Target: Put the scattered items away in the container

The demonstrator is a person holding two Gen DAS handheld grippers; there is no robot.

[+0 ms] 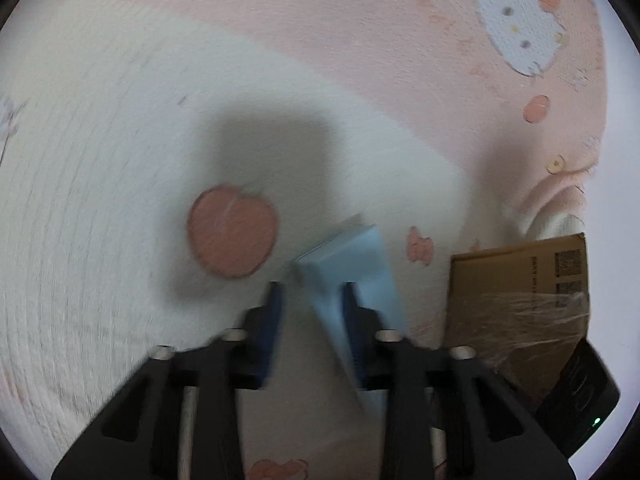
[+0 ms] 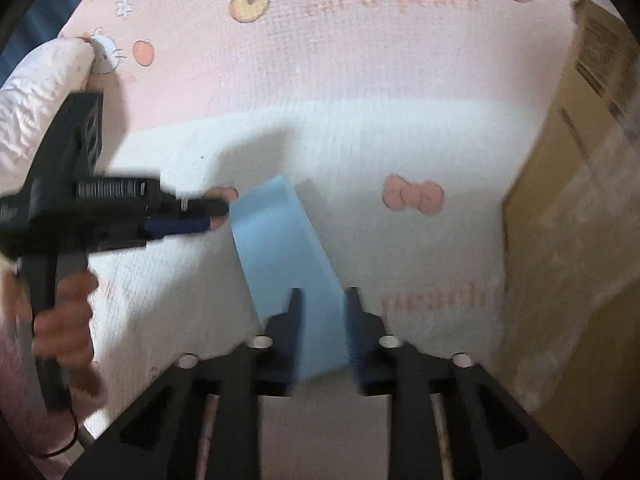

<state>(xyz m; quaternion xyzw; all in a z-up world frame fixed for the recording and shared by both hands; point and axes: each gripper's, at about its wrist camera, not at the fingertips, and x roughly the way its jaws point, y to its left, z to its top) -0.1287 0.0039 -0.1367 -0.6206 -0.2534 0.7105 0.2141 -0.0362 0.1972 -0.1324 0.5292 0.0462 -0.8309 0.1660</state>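
The right gripper (image 2: 322,312) pinches the blue box (image 2: 280,256) above the blanket (image 2: 360,132). The left gripper (image 1: 310,308) is open and holds nothing. The cardboard box (image 2: 560,240) waits nearby, so the blue box still needs dropping in.

**Soft indoor light, motion blur, strong fisheye curve**

Both views are evenly and fairly brightly lit, with no harsh glare. In the left wrist view a broad, soft-edged dark shadow (image 1: 276,148) falls on the pink-and-white printed quilted blanket (image 1: 100,200), far of the gripper. Motion blur smears the pale blue flat rectangular block (image 1: 352,264) and the blanket's weave. In the right wrist view the brown cardboard box (image 2: 560,240) at right is blurred, its clear wrap hazy. Edges bend and darken into a black circular rim.
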